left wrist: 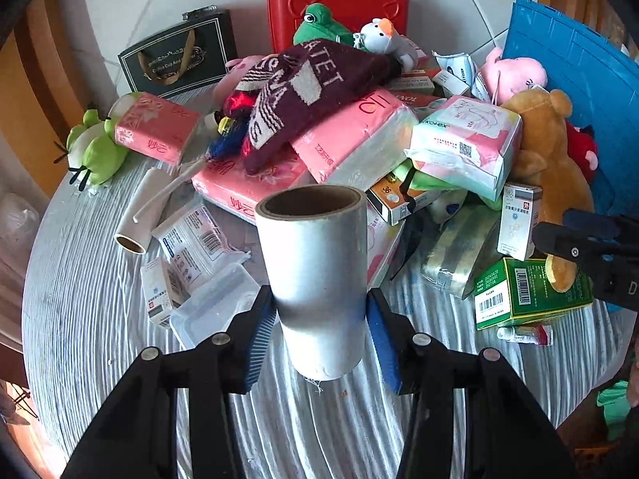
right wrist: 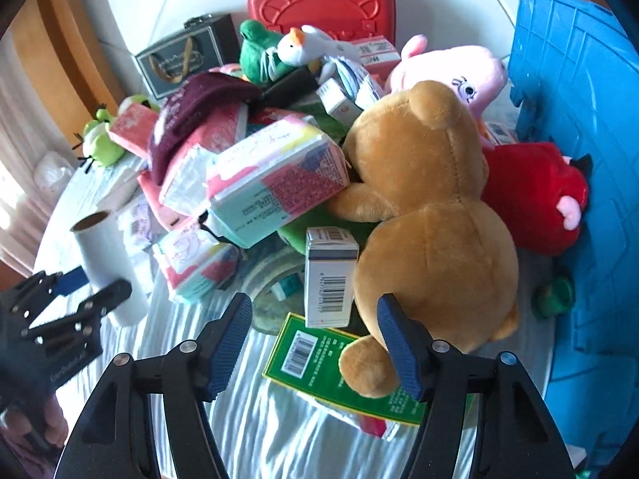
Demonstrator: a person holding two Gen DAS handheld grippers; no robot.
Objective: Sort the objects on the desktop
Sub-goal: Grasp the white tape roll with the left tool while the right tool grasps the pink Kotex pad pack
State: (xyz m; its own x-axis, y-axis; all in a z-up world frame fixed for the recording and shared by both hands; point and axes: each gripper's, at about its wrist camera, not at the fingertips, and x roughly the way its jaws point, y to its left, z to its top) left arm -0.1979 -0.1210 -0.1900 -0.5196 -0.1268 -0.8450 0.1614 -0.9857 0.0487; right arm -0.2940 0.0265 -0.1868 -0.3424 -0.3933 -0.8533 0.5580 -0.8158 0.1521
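My left gripper [left wrist: 319, 331] is shut on a white roll with a cardboard core [left wrist: 317, 263] and holds it upright above the table; it also shows in the right wrist view [right wrist: 106, 263]. My right gripper [right wrist: 315, 339] is open and empty, its fingers on either side of a white medicine box [right wrist: 329, 275] and a green box [right wrist: 315, 363], its right pad against the brown teddy bear [right wrist: 423, 207]. A heap of pink tissue packs [left wrist: 351, 139], a maroon knit cloth [left wrist: 303, 92] and plush toys fills the table.
A blue crate [right wrist: 579, 159] stands at the right. A red case [left wrist: 337, 4] and a dark gift bag [left wrist: 179, 56] stand at the back. A second roll [left wrist: 141, 215], small boxes and a clear plastic box [left wrist: 215, 303] lie left. A pink pig plush [right wrist: 451, 68] tops the heap.
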